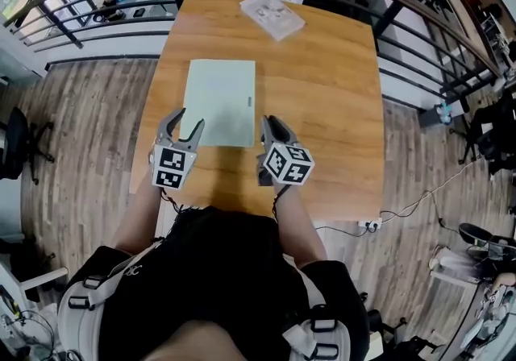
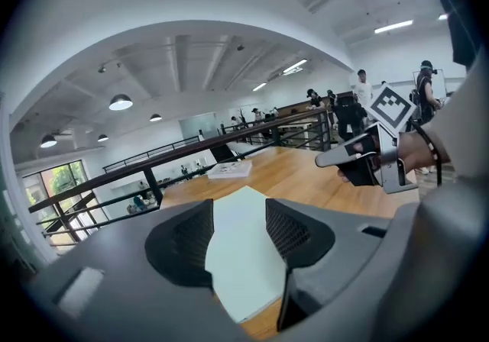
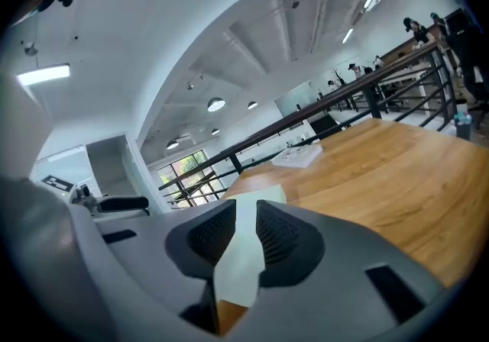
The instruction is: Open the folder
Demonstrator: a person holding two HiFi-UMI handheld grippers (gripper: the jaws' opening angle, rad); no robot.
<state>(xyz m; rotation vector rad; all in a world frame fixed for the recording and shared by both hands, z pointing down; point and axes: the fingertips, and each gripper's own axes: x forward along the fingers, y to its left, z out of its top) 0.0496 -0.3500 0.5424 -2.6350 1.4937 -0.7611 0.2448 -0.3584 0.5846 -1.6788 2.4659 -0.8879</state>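
A closed pale green folder (image 1: pixel 219 101) lay flat at the middle of the wooden surface (image 1: pixel 330 85). The left claw (image 1: pixel 188 119), jaws wide and empty, hovered at the folder's 7 o'clock corner. The right claw (image 1: pixel 270 124), jaws narrowly apart and empty, hovered at its 5 o'clock corner. To open it well, one claw would likely pinch only the top cover's free edge while the other steadied the folder.

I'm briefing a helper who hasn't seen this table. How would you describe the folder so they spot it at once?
Start at the wooden table. On its near half, left of centre, the folder lies flat and closed. It is plain pale green, unlike the white packet at the far edge.
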